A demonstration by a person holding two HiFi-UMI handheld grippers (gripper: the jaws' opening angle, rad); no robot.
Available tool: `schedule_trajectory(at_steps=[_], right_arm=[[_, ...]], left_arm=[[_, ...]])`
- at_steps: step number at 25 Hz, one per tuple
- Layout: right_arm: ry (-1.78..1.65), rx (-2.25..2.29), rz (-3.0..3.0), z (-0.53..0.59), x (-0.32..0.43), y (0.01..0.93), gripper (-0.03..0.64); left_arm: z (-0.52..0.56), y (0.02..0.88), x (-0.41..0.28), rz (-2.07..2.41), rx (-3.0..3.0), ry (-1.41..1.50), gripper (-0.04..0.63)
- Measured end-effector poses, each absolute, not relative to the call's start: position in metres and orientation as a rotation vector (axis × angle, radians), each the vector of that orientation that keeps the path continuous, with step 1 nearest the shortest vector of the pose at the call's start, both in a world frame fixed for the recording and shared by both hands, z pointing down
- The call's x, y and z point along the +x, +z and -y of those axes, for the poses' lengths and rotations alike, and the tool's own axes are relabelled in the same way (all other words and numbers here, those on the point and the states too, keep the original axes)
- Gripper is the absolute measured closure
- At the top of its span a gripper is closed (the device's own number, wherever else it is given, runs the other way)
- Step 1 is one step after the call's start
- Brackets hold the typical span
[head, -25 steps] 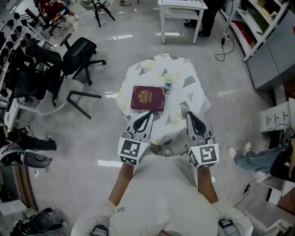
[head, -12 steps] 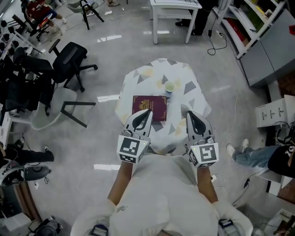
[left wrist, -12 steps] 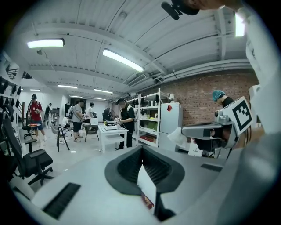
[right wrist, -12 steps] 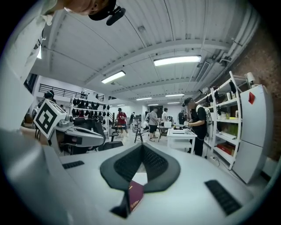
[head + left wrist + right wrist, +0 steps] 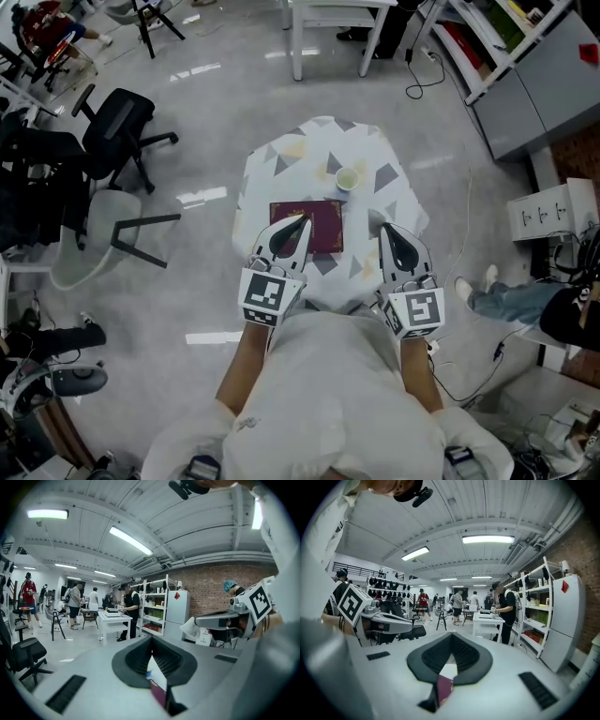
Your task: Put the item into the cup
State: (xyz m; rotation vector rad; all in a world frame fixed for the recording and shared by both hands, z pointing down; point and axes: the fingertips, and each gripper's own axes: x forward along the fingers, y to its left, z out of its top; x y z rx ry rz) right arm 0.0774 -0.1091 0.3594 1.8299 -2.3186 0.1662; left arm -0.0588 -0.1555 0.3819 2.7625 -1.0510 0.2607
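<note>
A small table under a white cloth with grey and yellow triangles (image 5: pixel 281 164) stands on the floor below me. A white paper cup (image 5: pixel 347 178) stands on its far right part. A dark red book with a gold emblem (image 5: pixel 319 220) lies in the middle, also showing through the jaws as the book (image 5: pixel 158 693) and the book (image 5: pixel 444 688). My left gripper (image 5: pixel 301 222) hovers over the book's near left edge, shut and empty. My right gripper (image 5: pixel 384 228) hangs over the table's near right side, also shut and empty. Both are held up in the air: left gripper (image 5: pixel 151 641), right gripper (image 5: pixel 451 638).
Black office chairs (image 5: pixel 117 122) and a pale chair (image 5: pixel 89 239) stand to the left. A white table (image 5: pixel 328 11) is at the far end, shelving (image 5: pixel 506 37) at the upper right. A person's legs (image 5: pixel 511 295) and floor cables (image 5: pixel 469 234) lie to the right.
The head view has pulled back and drifted, so the table looks smaller and the chairs have slid left. Both grippers keep the same shut pose in front of me.
</note>
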Motion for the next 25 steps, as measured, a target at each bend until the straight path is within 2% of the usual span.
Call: schedule_trajectory(at_steps=[12, 25], right_arm=[[0.174, 1.839, 2.253, 0.137, 0.085, 0.374, 0.612], [0.324, 1.712, 2.334, 0.177, 0.111, 0.417, 0.612]], left_arm=[[0.18, 0.406, -0.052, 0.993, 2.744, 0.278, 0.583], [0.205, 0.428, -0.035, 1.136, 2.655, 0.381, 0.583]])
